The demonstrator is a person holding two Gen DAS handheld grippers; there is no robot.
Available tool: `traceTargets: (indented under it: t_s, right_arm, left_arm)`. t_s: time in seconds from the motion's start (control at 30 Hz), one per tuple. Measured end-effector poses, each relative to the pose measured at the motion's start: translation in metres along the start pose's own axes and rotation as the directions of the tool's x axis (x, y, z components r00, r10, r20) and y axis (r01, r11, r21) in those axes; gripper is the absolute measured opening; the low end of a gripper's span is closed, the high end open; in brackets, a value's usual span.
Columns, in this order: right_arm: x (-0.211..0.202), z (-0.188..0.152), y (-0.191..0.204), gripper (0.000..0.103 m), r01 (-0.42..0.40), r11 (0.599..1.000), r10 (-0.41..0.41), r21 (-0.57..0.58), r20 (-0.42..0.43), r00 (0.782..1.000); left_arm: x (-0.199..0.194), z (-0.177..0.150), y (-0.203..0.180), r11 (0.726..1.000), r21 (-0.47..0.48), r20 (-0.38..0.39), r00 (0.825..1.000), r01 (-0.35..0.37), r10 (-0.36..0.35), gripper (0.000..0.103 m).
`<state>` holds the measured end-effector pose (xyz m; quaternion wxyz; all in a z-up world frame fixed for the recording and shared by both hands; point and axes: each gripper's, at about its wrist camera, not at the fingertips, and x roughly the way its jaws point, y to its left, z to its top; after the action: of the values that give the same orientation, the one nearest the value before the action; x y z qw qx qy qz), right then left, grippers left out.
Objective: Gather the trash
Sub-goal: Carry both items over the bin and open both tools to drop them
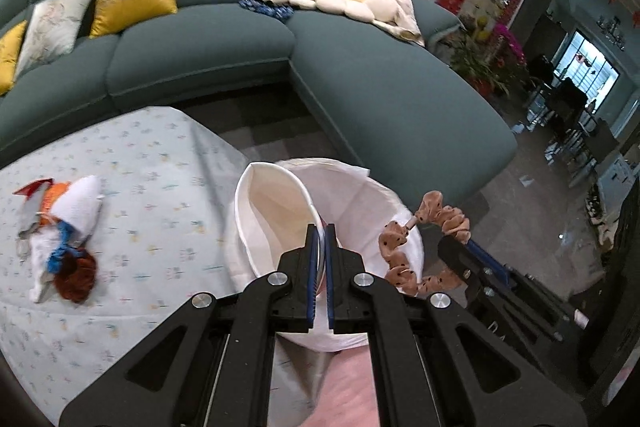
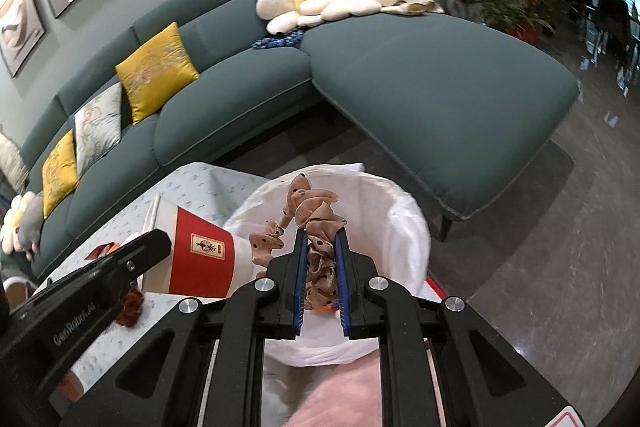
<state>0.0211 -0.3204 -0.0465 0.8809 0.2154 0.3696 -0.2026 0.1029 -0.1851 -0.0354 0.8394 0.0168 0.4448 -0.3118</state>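
My left tongs (image 1: 320,227) pinch the paper cup's (image 1: 276,207) rim, my right tongs (image 2: 321,241) clamp the scrunchie (image 2: 308,215). Both hang right over the lined bin (image 2: 404,223) just below; more scraps (image 1: 60,227) wait on the table (image 1: 160,167) leftward.

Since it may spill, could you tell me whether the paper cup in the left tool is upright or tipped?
Tipped. The paper cup lies nearly sideways, mouth facing away from the bin; the left tool pinches its rim, and the inside looks empty.
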Motion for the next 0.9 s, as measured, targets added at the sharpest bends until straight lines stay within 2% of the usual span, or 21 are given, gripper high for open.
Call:
traceTargets:
  t_s: [0.03,0.07,0.1,0.17,0.67,0.9]
  right_arm:
    - [0.000,-0.001,-0.004,0.013,0.002,1.000,-0.002,0.005,-0.001,1.000]
    - [0.002,0.000,-0.008,0.013,0.004,1.000,-0.004,0.012,-0.003,1.000]
    - [0.003,0.001,-0.009,0.013,0.006,1.000,-0.006,0.015,-0.004,1.000]
    - [0.007,0.002,-0.011,0.013,0.007,1.000,-0.007,0.017,-0.009,1.000]
    - [0.023,0.005,0.011,0.014,-0.018,1.000,0.017,-0.022,-0.036,0.999]
    - [0.034,0.011,0.030,0.026,-0.015,0.999,0.012,-0.045,-0.052,0.999]
  left_arm:
    - [0.004,0.002,-0.003,1.000,-0.005,0.001,1.000,0.008,-0.008,0.006]
    - [0.006,0.004,-0.005,1.000,-0.006,0.001,1.000,0.015,-0.015,0.021]
    - [0.007,0.006,-0.006,1.000,-0.006,-0.002,1.000,0.013,-0.013,0.049]
    - [0.006,0.008,-0.006,1.000,-0.016,0.019,1.000,-0.023,0.024,0.063]
    - [-0.003,-0.003,0.029,0.991,-0.066,0.016,0.993,-0.117,0.118,0.063]
    - [-0.006,-0.006,0.051,0.981,-0.110,0.011,0.987,-0.158,0.160,0.065]
